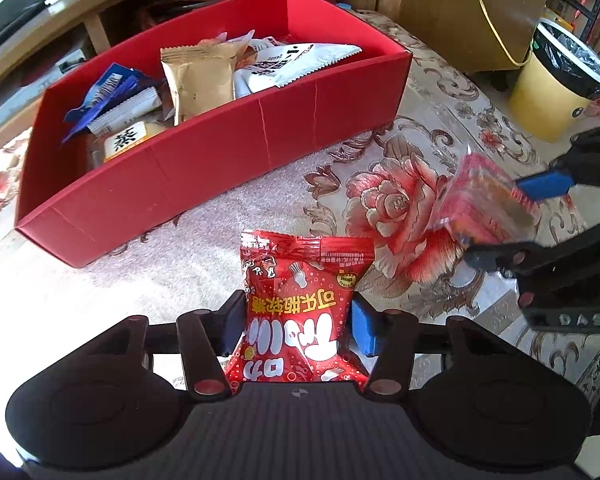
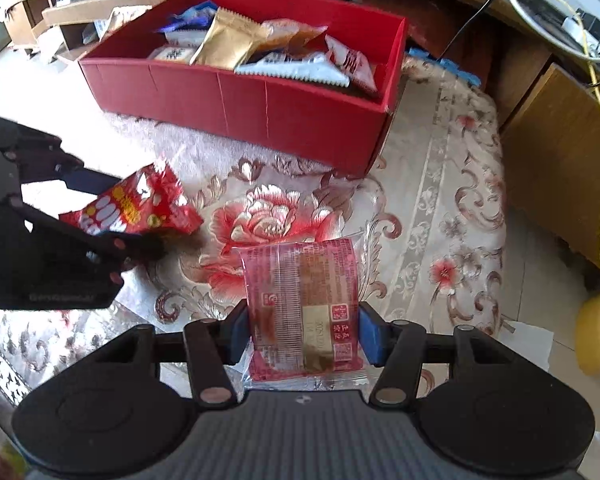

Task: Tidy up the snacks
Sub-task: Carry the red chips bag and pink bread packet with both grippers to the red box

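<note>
1. Candy bag (image 1: 300, 304): glossy red foil with crinkled, serrated top edge, white and yellow lettering. My left gripper (image 1: 298, 322) is clenched on it; the blue pads (image 1: 364, 330) press its two sides and most of the bag stands out ahead of the fingers, above the rug.
2. Pastry pack (image 2: 304, 312): flat, squarish, clear film printed pink-red with a gold label, a brown cake showing through. My right gripper (image 2: 304, 334) grasps it the same way, pads on both edges, pack projecting forward.
3. Box (image 1: 204, 168): matte red cardboard, rectangular, open-topped, with faint crease lines on its front wall. It sits on the rug beyond both held snacks and apart from them.
4. Box contents (image 1: 200, 80): a tan matte pouch upright, white packets with zigzag edges, blue wrappers, a yellow-labelled packet low at the left end.
5. Rug (image 1: 400, 208): pale woven pile with red rose and brown scroll pattern.
6. Left view only: yellow bin (image 1: 556, 92) with a black liner, well right of the box; the pastry pack appears blurred here at the right.
7. Right view only: a red-and-white packet (image 2: 352, 64) at the box's right end, wooden cabinet (image 2: 560, 168) at the rug's right edge, and the candy bag seen from its side at left.
</note>
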Tool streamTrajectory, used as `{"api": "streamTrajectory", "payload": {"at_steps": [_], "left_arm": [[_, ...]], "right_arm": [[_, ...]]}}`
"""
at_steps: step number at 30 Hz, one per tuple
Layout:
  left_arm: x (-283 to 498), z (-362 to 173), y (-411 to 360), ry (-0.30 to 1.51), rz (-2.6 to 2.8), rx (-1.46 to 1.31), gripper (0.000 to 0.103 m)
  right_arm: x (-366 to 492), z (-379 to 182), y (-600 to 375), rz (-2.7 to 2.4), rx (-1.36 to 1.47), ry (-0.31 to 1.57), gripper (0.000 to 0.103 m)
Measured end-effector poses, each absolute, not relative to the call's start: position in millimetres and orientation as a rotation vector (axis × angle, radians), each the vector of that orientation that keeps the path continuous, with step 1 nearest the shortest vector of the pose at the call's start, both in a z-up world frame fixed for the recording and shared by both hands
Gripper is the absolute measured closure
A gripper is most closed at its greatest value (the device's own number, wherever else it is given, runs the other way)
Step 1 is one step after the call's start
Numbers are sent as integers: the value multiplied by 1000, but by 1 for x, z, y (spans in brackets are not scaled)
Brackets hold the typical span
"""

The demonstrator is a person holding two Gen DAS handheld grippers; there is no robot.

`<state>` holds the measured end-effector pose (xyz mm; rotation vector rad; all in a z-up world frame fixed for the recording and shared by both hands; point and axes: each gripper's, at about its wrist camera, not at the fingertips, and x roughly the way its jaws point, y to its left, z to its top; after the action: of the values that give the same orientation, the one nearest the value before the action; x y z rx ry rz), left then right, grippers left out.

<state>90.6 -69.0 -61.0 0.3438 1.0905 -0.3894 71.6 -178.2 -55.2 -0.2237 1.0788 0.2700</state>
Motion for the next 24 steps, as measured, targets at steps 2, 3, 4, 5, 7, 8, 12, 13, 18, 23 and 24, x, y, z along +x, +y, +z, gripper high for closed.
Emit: {"api": "streamTrajectory", "payload": {"at_steps": [2, 3, 4, 5, 7, 8, 12, 13, 18, 23, 24], "left_arm": [[89, -60, -69, 1086, -387, 347, 42], [88, -59, -69, 1084, -385, 347, 42], [87, -58, -69, 1079, -383, 350, 42], [87, -57, -69, 1073, -380, 353, 42], [84, -57, -69, 1061, -372, 356, 42], [83, -56, -68, 1056, -369, 356, 43], [79, -54, -68, 1033, -355, 362, 43], [78, -53, -68, 1027, -351, 364, 43], [76, -47, -65, 1000, -339, 363, 43], [76, -41, -61, 976, -321, 358, 43], [76, -40, -60, 973, -317, 356, 43]], "right_arm": [[71, -52, -177, 268, -223, 1067, 50], [71, -50, -176, 268, -223, 1063, 50], [70, -49, -175, 268, -225, 1058, 50], [70, -48, -174, 268, -227, 1052, 50], [70, -45, -172, 268, -231, 1042, 50], [70, -44, -171, 268, -232, 1038, 50], [71, -40, -168, 265, -238, 1021, 50], [71, -39, -168, 265, -240, 1017, 50], [72, -33, -164, 266, -243, 997, 50], [73, -27, -161, 262, -244, 974, 50], [73, -26, -160, 261, -244, 970, 50]]}}
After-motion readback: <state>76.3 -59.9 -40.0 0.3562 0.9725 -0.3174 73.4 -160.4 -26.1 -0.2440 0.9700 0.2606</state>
